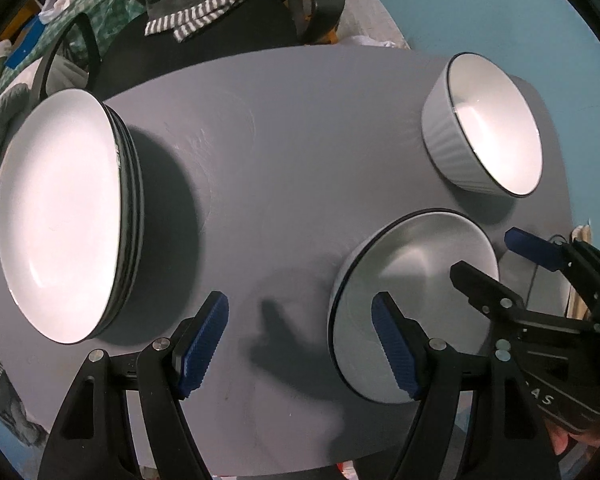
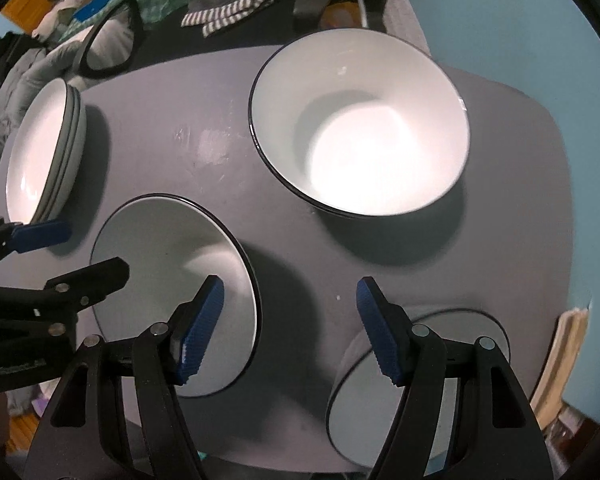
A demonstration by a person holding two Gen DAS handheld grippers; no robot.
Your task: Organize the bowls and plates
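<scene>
Legible text: partial letters "AS" on body of right gripper point(image 1: 504, 256), left wrist view; nothing else readable

Hard light from above blows out the insides of the plate stack point(image 1: 60, 216) and the far bowl point(image 2: 364, 136) to glaring white, while the near bowl point(image 1: 412, 288) sits dull and grey in shade. Dark, fairly crisp shadows fall on the grey table point(image 1: 284, 152), beside the crockery and under the left gripper point(image 1: 300, 344). Heavy fisheye bending curves the table's edges, black vignette rings both views, and the far bowl's right rim smears slightly.
</scene>
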